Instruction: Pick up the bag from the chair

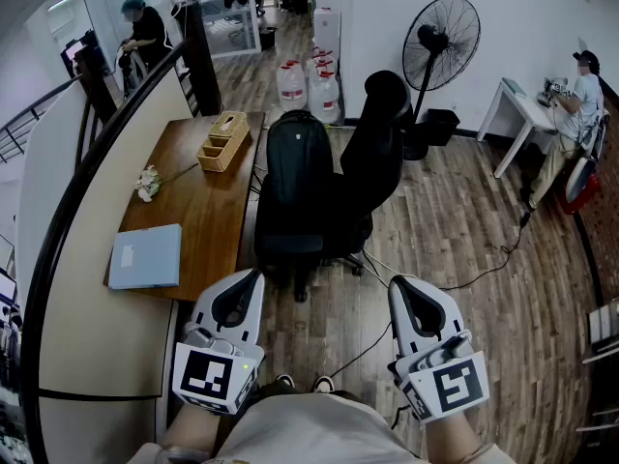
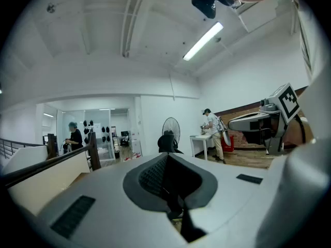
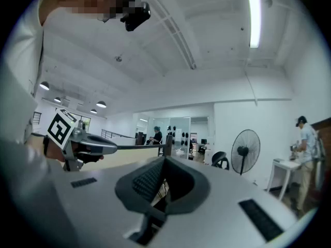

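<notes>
A black backpack (image 1: 296,177) stands upright on the seat of a black office chair (image 1: 379,148), which is pulled up to a wooden desk (image 1: 203,211) in the head view. My left gripper (image 1: 252,277) and right gripper (image 1: 397,284) are held low, close to my body and well short of the chair, side by side. Both are shut with nothing between their jaws. From the left gripper view (image 2: 166,157) only the chair's headrest (image 2: 167,142) shows over the jaws; the bag is hidden. The right gripper view (image 3: 164,160) also shows the headrest (image 3: 220,160).
On the desk lie a blue folder (image 1: 145,256), a wooden box (image 1: 223,140) and a small flower bunch (image 1: 148,183). A standing fan (image 1: 441,43) and water bottles (image 1: 309,85) are behind the chair. A cable (image 1: 484,267) runs over the floor. A person (image 1: 580,93) works at a white table, another (image 1: 145,32) stands far left.
</notes>
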Motion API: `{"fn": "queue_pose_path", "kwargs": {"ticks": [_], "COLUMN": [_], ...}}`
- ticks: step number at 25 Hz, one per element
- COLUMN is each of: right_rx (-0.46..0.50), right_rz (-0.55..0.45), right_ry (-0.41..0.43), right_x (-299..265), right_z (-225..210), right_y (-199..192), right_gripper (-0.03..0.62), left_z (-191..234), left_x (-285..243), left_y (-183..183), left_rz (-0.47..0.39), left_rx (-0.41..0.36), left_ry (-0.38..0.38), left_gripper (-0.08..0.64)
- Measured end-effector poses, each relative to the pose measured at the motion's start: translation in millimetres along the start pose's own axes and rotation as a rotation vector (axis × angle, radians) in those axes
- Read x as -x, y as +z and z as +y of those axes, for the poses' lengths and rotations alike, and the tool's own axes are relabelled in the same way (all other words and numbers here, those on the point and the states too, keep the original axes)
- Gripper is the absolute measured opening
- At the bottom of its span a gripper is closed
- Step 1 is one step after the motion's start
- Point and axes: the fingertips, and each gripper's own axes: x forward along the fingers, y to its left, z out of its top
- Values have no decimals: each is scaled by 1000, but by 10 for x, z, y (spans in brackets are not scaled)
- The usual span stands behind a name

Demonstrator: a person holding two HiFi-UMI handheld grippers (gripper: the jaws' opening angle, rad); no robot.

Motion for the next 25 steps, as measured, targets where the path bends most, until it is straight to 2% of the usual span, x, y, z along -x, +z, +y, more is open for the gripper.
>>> {"fn": "queue_pose_path", "kwargs": {"ticks": [5,11,18,19,20,21,22,23,25], "right_rx": [-71,-71,-55,-65,-84,-104,-118,-123,-118], "right_rz": [-51,-63,-32,-41,-58,-82,-107,-127,-144], "right_ry": [-7,-15,-6,6,22,35,39,37,28], "right_x": [54,129,163,168,171,176,186,196,206], "right_z": [-72,-108,-134,-133,-123,-112,-109,-112,-122], "right_y": [63,72,4,13,32,58,86,106,114], "right_gripper": [3,3,5,43,171,327,450,525,574], "left_z": [-28,-89,-164,-170,-176,-183,-187,-181,-160], "left_x": [6,41,52,55,58,59,57,58,69], "left_y": [-6,-43,-41,-32,-17,2,22,42,61], "left_rz": [3,21,19,14,5,-9,-26,-46,-72], "left_rx": [8,10,31,33,34,33,31,28,17], "left_ry": [2,9,21,30,40,47,56,70,102], "left_gripper": [2,2,2,2,4,97,307,388,432]}}
